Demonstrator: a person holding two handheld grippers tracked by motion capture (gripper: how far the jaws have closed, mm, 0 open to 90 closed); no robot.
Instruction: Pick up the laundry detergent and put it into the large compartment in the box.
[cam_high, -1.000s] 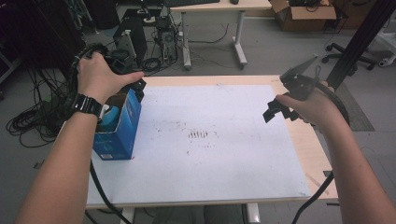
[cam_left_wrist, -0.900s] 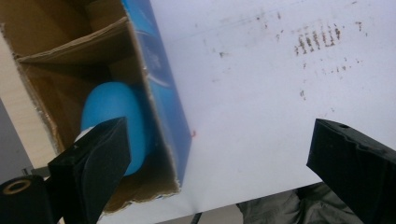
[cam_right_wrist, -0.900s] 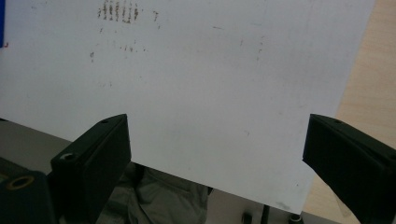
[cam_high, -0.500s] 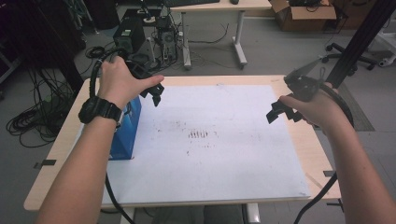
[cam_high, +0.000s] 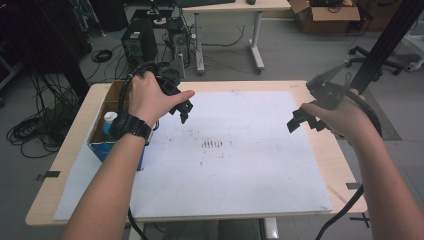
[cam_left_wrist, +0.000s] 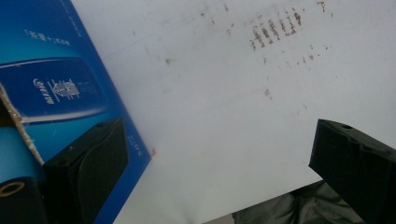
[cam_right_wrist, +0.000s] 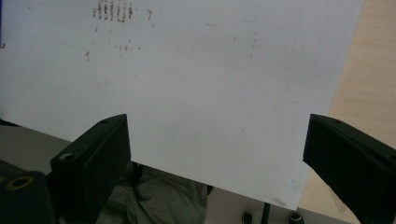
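Note:
A blue cardboard box stands open-topped at the table's left edge, with a white-capped bottle inside it. My left gripper hovers just right of the box, above the left part of the white sheet. In the left gripper view the left gripper is open with nothing between its jaws, and the box's blue side lies at the left. My right gripper hangs over the sheet's right edge. In the right gripper view the right gripper is open and empty over the sheet.
Brown smudges mark the sheet's middle. Bare wooden table borders the sheet on the right. Beyond the far edge are computer towers, loose cables and another desk. A black pole rises at the right.
My left hand has lifted off the blue box and moved right with its gripper, out over the sheet, uncovering the box's open top. The right gripper has hardly moved.

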